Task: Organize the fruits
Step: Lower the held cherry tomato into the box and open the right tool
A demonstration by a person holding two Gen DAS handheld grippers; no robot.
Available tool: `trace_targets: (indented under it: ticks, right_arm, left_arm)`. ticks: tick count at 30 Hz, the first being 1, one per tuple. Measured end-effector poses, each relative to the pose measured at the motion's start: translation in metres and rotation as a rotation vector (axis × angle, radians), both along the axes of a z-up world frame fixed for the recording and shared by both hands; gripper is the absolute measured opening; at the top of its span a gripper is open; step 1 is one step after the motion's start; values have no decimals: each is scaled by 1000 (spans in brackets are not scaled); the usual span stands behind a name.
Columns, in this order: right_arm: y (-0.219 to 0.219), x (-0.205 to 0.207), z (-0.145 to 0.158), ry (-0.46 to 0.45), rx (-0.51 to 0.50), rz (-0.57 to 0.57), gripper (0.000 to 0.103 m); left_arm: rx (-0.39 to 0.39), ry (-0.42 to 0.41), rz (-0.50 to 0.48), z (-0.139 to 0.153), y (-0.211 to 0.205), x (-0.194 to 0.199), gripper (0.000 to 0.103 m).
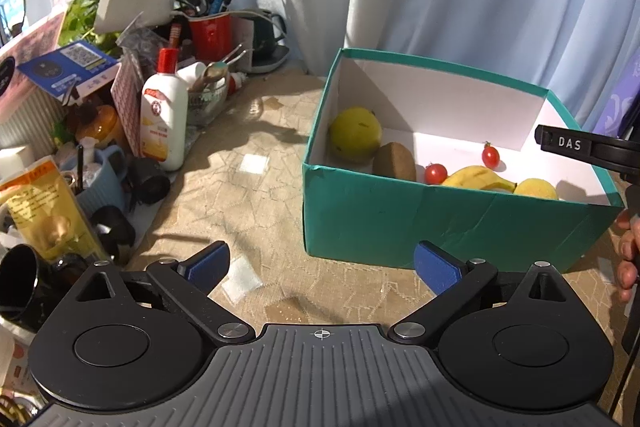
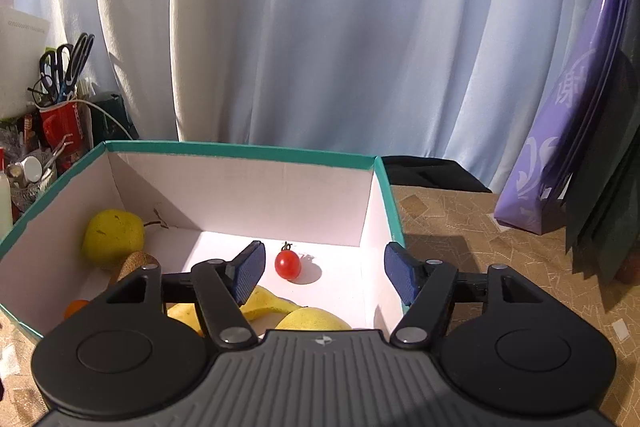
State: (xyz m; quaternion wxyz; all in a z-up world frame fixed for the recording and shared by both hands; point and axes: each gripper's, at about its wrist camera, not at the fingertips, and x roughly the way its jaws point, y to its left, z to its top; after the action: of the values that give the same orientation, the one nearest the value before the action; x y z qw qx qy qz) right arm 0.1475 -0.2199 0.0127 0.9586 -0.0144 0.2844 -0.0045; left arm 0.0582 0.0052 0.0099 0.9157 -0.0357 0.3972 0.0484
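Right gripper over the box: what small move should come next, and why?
Probably lift the right gripper up and back out of the green box. Its jaws stand open and empty, and the cherry tomato lies free on the box floor beyond them, so this drop looks done.

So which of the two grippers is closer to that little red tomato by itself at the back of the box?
Right. The right gripper hangs open over the green box, the cherry tomato lying just beyond its fingers. The left gripper is open over the table, outside the box.
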Motion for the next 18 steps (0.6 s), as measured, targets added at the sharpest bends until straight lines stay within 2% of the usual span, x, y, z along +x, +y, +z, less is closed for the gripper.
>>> trace_targets:
  ticks: [2, 6, 9, 18]
  right_arm:
    - [-2, -10, 8, -21, 4, -6, 79]
    - [-5, -32, 22, -43, 14, -29, 89]
    - [-8, -48, 30, -53, 14, -48, 103]
    - [-23, -90, 36, 4, 60, -104, 103]
  left_arm:
    - [-1, 4, -8, 0, -2, 0, 101]
    - [-3, 9, -25, -1, -6, 0, 102]
    - [-8, 16, -47, -1, -8, 0, 102]
    - [82, 51, -117, -5, -31, 1, 103]
